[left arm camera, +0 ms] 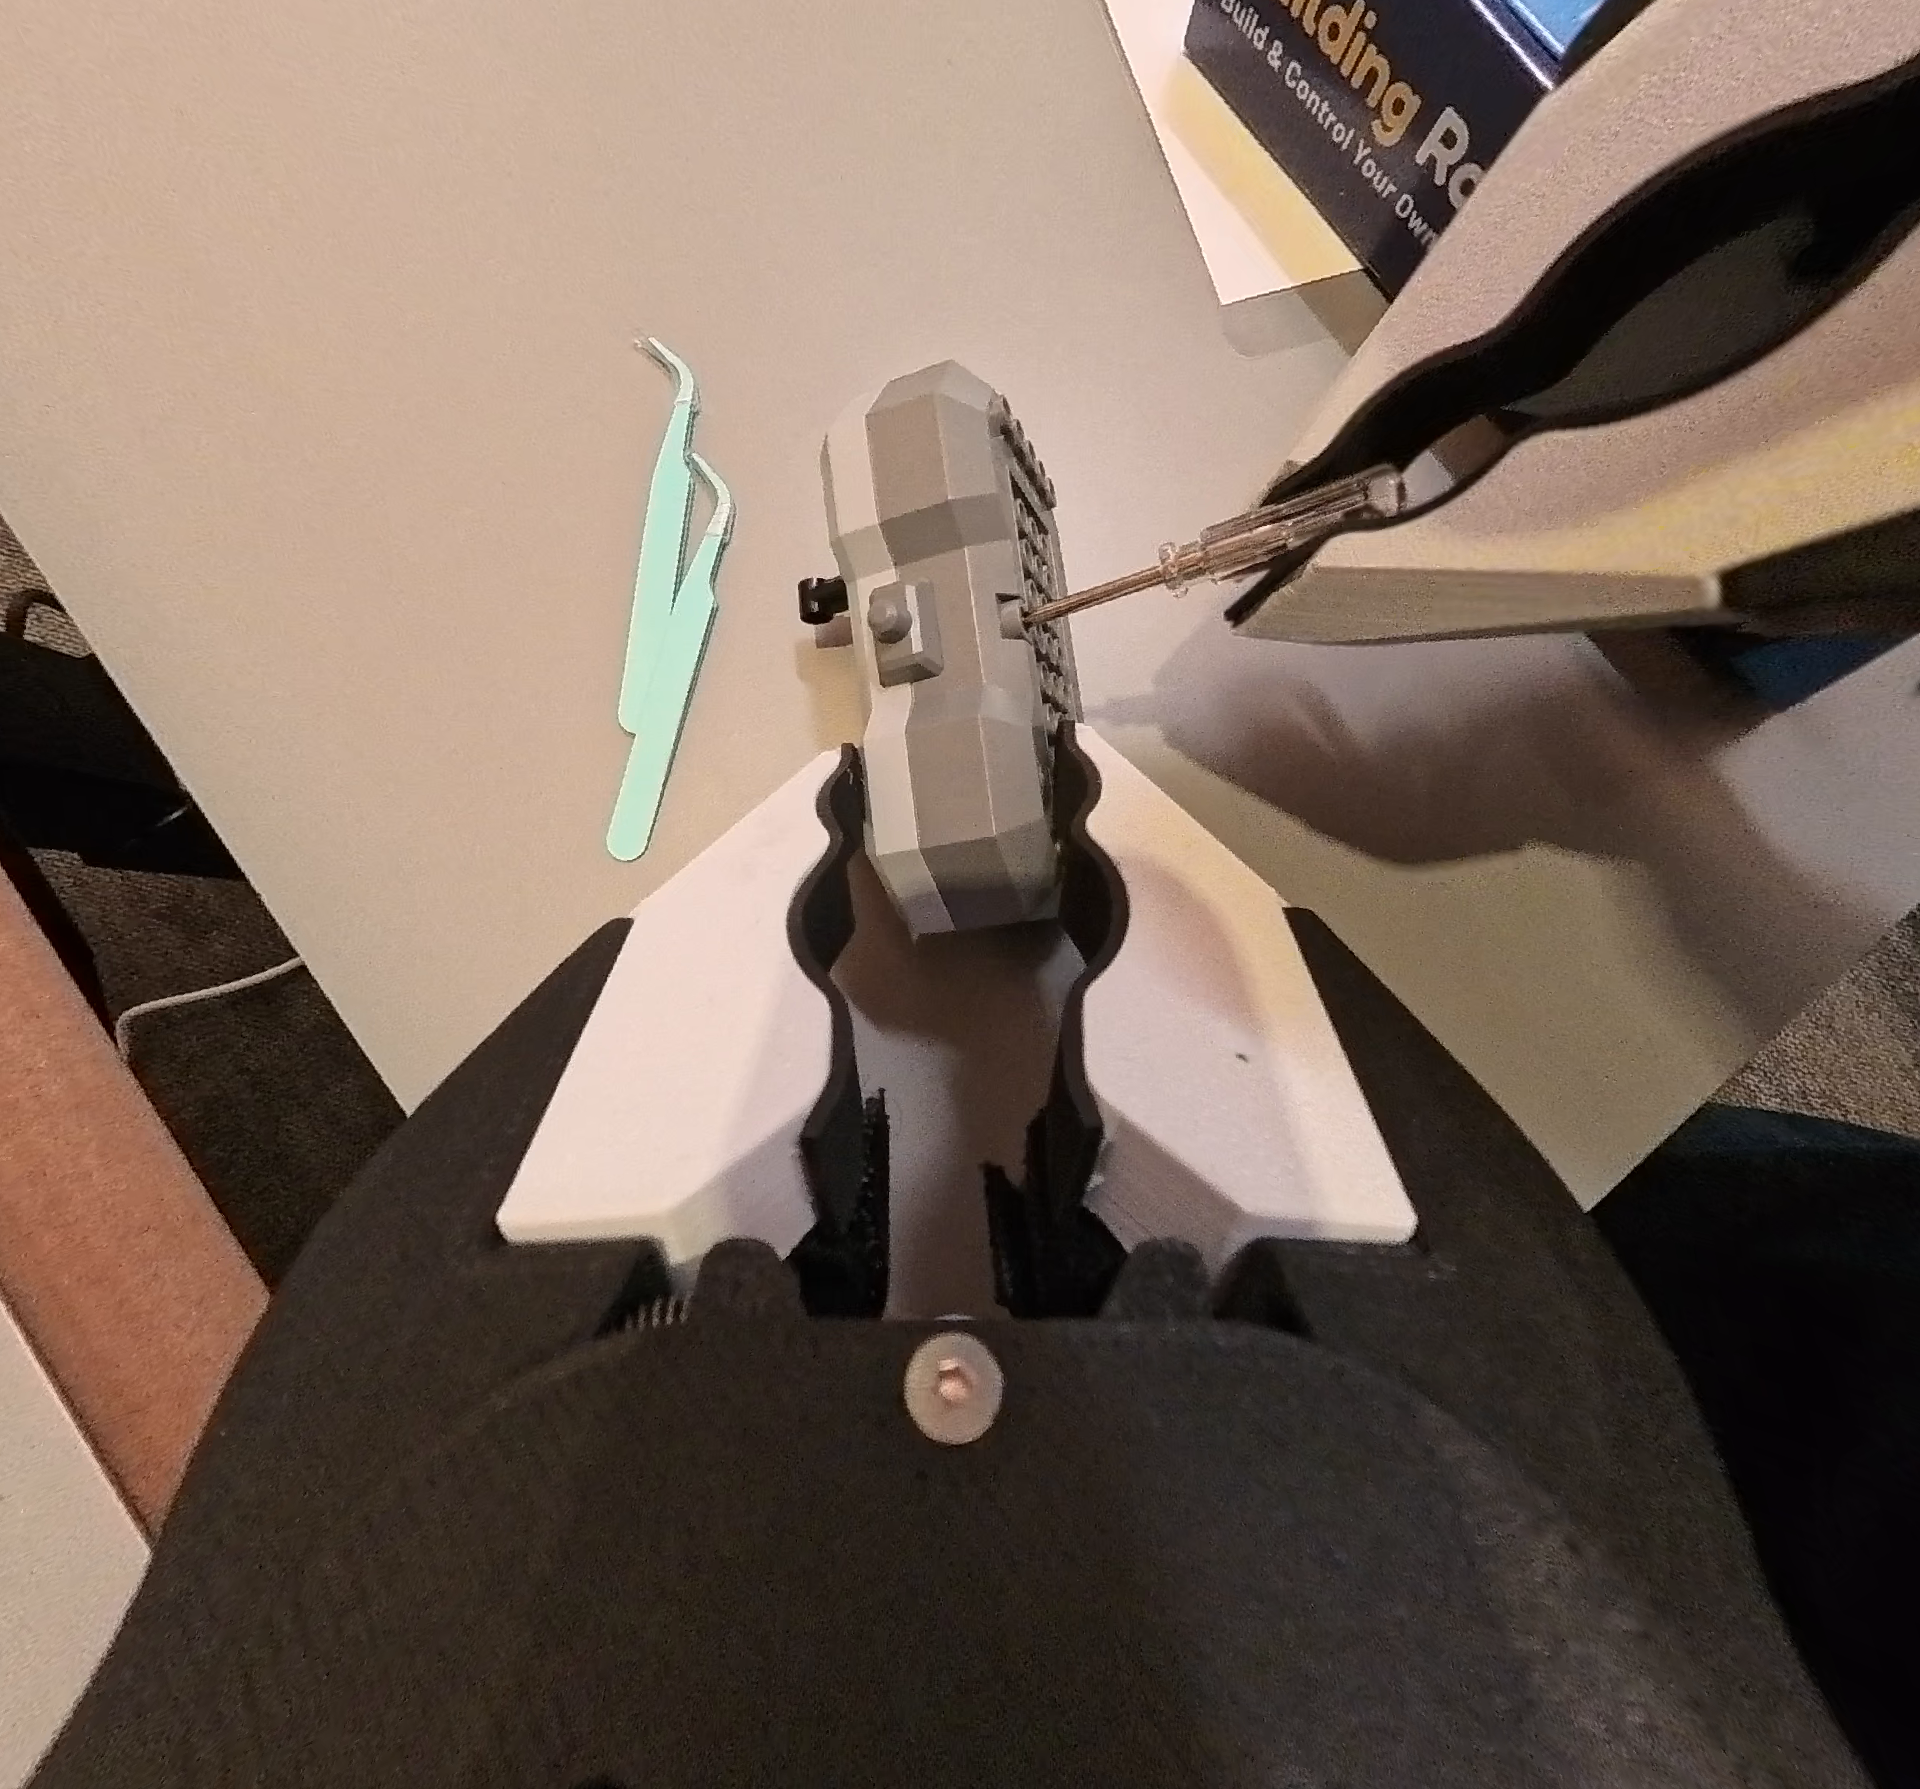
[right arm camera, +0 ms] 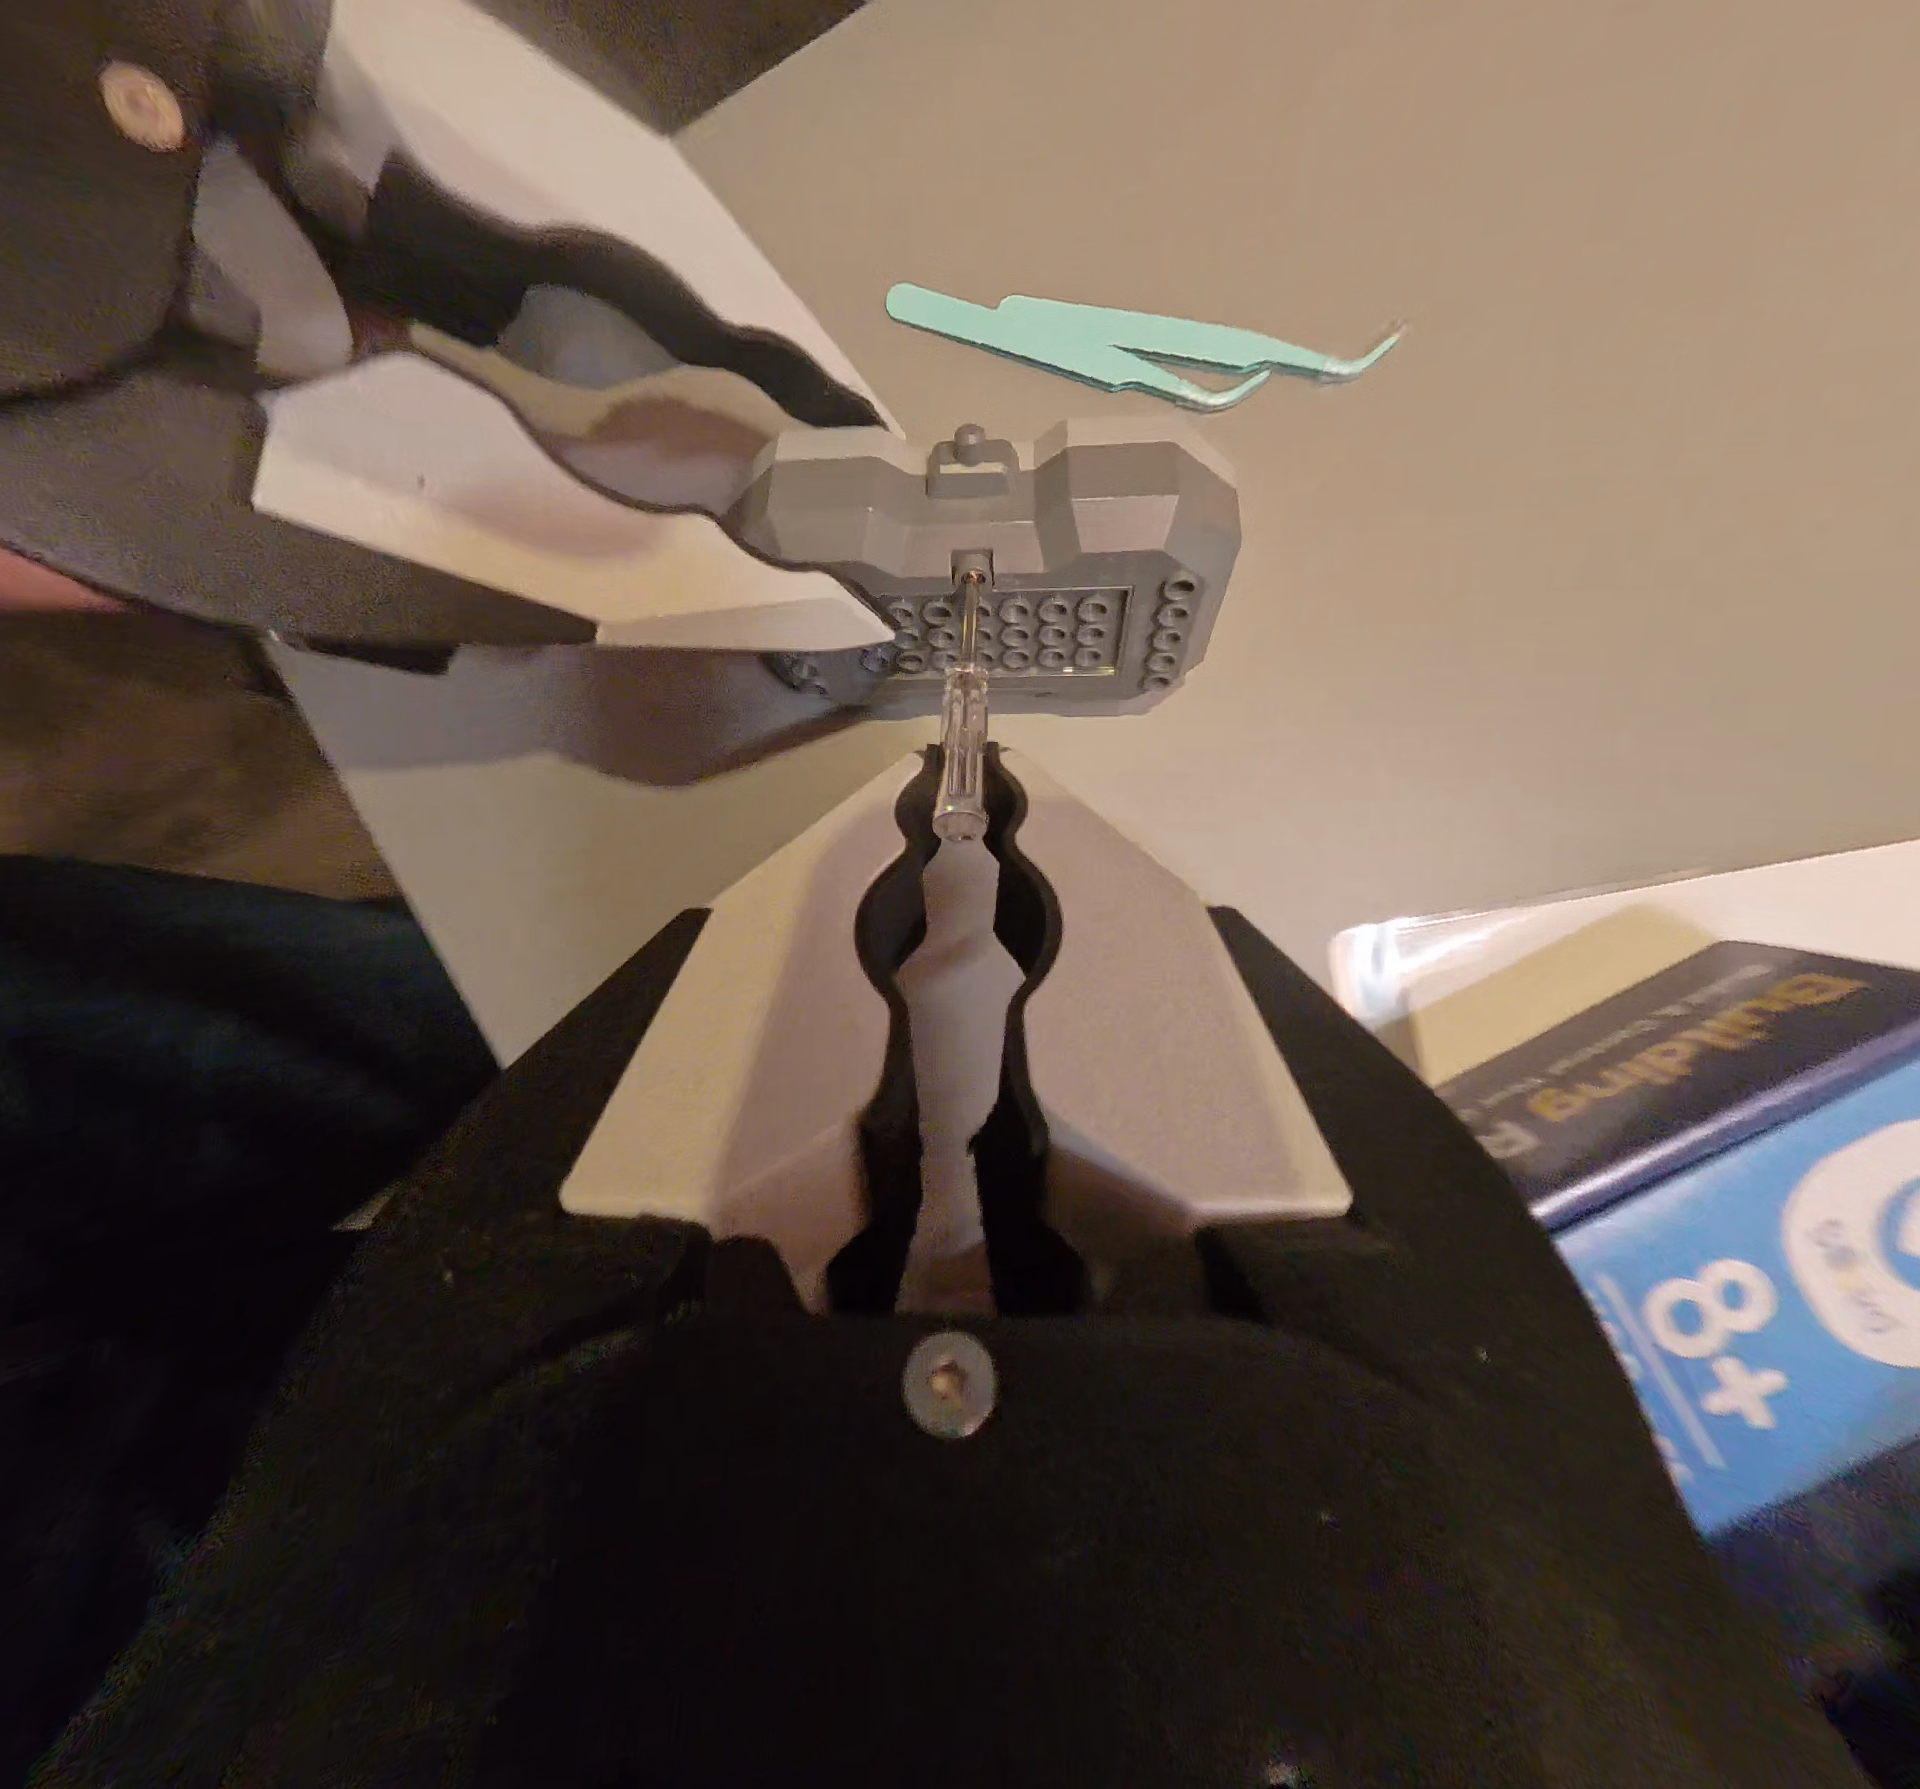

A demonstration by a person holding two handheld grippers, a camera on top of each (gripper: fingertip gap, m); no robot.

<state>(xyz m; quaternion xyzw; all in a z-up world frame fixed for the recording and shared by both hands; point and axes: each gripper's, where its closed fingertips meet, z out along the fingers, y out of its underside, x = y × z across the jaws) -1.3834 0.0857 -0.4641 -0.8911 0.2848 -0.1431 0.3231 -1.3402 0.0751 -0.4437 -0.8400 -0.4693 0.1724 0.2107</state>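
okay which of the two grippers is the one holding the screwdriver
The right gripper. Its fingers are shut on the clear handle of the small screwdriver, tip at the grey brick block. The left gripper clamps that block instead.

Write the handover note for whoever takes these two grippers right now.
Left gripper: shut on the grey brick-built block, held on edge above the table.
Right gripper: shut on the clear-handled screwdriver; its metal tip sits in a small grey fitting on the block's studded side.
Nearby: mint-green tweezers lie flat on the table beyond the block; a dark and blue box sits at the table's edge.
Done: block gripped, screwdriver tip seated.
Left: cannot tell from these views whether the fitting has been turned.
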